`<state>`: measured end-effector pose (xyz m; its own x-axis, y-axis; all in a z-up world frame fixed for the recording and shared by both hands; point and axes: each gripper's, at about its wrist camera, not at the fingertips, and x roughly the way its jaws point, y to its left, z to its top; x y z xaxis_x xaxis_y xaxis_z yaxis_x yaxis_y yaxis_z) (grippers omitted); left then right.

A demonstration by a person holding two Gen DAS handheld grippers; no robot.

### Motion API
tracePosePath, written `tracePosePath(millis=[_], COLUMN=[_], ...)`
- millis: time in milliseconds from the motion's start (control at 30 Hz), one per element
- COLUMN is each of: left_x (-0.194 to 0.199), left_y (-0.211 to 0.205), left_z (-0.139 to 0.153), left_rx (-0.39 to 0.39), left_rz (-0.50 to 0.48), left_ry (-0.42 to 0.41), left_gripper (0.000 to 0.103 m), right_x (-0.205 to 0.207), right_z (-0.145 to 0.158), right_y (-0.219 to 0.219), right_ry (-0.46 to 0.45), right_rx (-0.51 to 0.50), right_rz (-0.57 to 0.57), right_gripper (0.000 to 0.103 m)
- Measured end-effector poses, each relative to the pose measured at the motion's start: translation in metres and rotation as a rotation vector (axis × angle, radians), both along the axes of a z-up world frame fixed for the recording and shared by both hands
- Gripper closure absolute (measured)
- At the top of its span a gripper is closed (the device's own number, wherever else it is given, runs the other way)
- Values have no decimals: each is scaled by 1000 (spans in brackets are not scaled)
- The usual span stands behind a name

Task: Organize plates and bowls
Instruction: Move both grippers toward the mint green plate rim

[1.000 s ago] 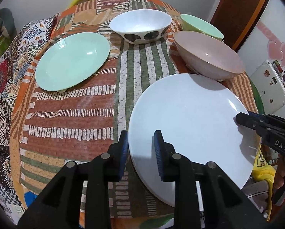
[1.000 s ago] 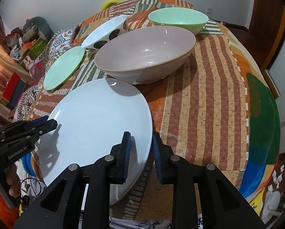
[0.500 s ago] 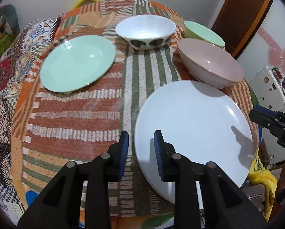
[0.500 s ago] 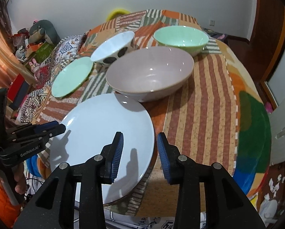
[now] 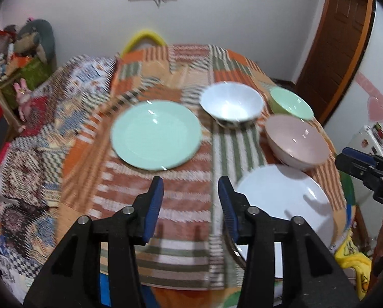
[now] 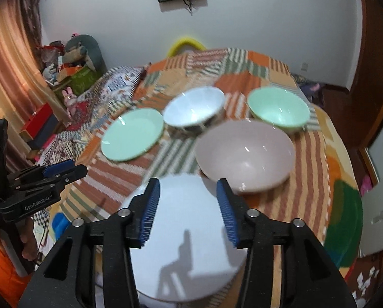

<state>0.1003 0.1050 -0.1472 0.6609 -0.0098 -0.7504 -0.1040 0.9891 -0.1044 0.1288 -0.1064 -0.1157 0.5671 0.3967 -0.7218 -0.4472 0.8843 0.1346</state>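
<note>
Your left gripper [image 5: 190, 200] and right gripper [image 6: 189, 199] both hang above the table with jaws opening and nothing between them. Nearest you, the white plate [image 6: 189, 246] lies flat on the patchwork cloth [image 5: 186, 202]. Just beyond sits the pink bowl [image 6: 245, 154], then the green plate [image 5: 155, 134], the white bowl [image 5: 231, 104] and the green bowl [image 6: 277, 109].

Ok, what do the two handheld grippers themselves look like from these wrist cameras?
Both match: matte black plastic frames with two fingers, silver pivot screws, and ribbed blue pads. The left gripper shows white "GenRobot.AI" lettering on its side in the right wrist view. The right gripper shows part of a white marking in the left wrist view. No cables show. Orange clothing sits below the left one.
</note>
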Motion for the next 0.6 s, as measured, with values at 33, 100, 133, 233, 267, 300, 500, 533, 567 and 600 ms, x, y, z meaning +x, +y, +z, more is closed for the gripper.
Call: tracePosePath(millis=[33, 100, 133, 233, 267, 300, 500, 533, 567, 600], left_x=[0, 1, 1, 2, 2, 4, 18, 19, 22, 27], left_y=[6, 16, 22, 37, 43, 48, 82, 86, 91, 97], left_z=[4, 9, 11, 15, 16, 16, 12, 11, 8, 5], left_rx=[9, 17, 24, 53, 56, 54, 71, 72, 72, 71], left_rz=[12, 32, 46, 85, 94, 104, 157, 162, 167, 172], left_ry=[-11, -25, -34, -53, -55, -56, -49, -46, -42, -34], left_gripper=[58, 54, 52, 46, 43, 41, 36, 36, 36, 36], right_x=[1, 2, 3, 8, 10, 12, 33, 37, 42, 45], right_z=[2, 4, 5, 6, 6, 5, -6, -9, -12, -15], right_y=[6, 13, 19, 34, 39, 44, 75, 79, 83, 86], right_ry=[-7, -17, -24, -40, -43, -44, -15, -7, 5, 14], right_rx=[0, 1, 0, -7, -10, -12, -30, -35, -39, -42], right_rz=[9, 27, 37, 60, 72, 85, 123, 127, 129, 129], right_gripper=[59, 58, 56, 54, 54, 54, 54, 54, 54, 54])
